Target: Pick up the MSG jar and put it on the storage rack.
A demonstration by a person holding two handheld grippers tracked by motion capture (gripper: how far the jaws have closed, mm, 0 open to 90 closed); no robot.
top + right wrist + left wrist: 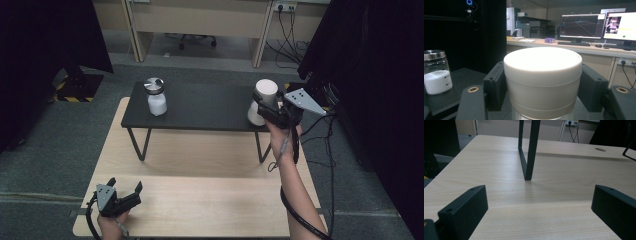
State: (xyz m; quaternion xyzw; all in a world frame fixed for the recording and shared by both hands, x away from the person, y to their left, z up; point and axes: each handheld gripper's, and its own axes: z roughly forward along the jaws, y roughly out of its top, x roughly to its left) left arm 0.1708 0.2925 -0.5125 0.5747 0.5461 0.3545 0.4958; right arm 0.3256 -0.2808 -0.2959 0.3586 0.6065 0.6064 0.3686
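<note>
A white round container (266, 89) with a white lid stands at the right end of a low black stand (200, 107). My right gripper (262, 106) is shut on it; in the right gripper view the black pads (495, 85) press on both sides of the container (542, 62) just under its lid. At the stand's left end stands a glass jar (156, 97) of white powder with a metal lid, also seen as the jar (436, 72). My left gripper (125, 184) rests open near the wooden table's front left corner, with nothing between the jaws of the left gripper (539, 202).
The stand sits on a light wooden table (200, 200); its black leg (529, 150) rises ahead of the left gripper. Black curtains flank both sides. Cables (325, 150) trail on the floor at the right. A desk with monitors (579, 27) lies beyond.
</note>
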